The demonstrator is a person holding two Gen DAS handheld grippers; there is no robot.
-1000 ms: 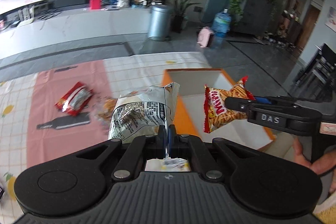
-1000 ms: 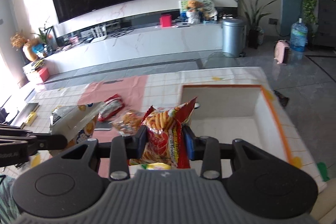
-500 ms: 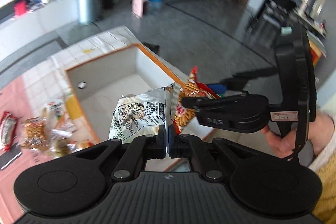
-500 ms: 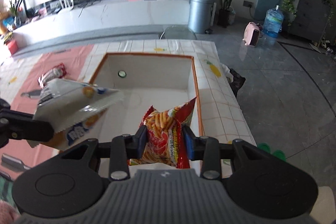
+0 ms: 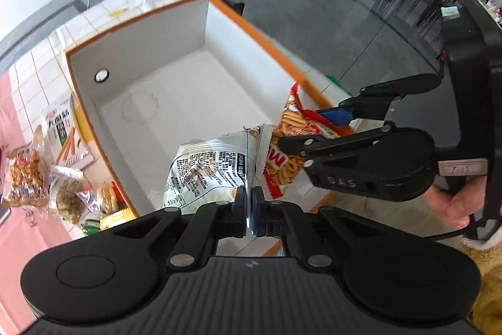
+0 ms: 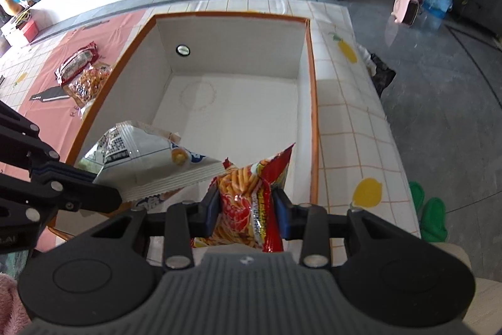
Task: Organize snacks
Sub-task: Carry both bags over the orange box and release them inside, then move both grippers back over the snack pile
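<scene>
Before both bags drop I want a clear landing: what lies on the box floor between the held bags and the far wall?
Nothing: in the right wrist view the box floor is bare from the white bag and red bag to its far wall.

Left wrist view looking steeply down, close over the white box [image 5: 175, 58], right wrist view likewise [image 6: 232, 58], both sharing its interior

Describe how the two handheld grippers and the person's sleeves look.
Both grippers are matte black with ribbed housings, round side discs, silver rivets and blue pads. The right gripper bears "DAS" lettering, a small tag and a black cable. The hand shows a fuzzy whitish cuff above yellow fabric. Beside the left gripper is fuzzy pink fabric.
</scene>
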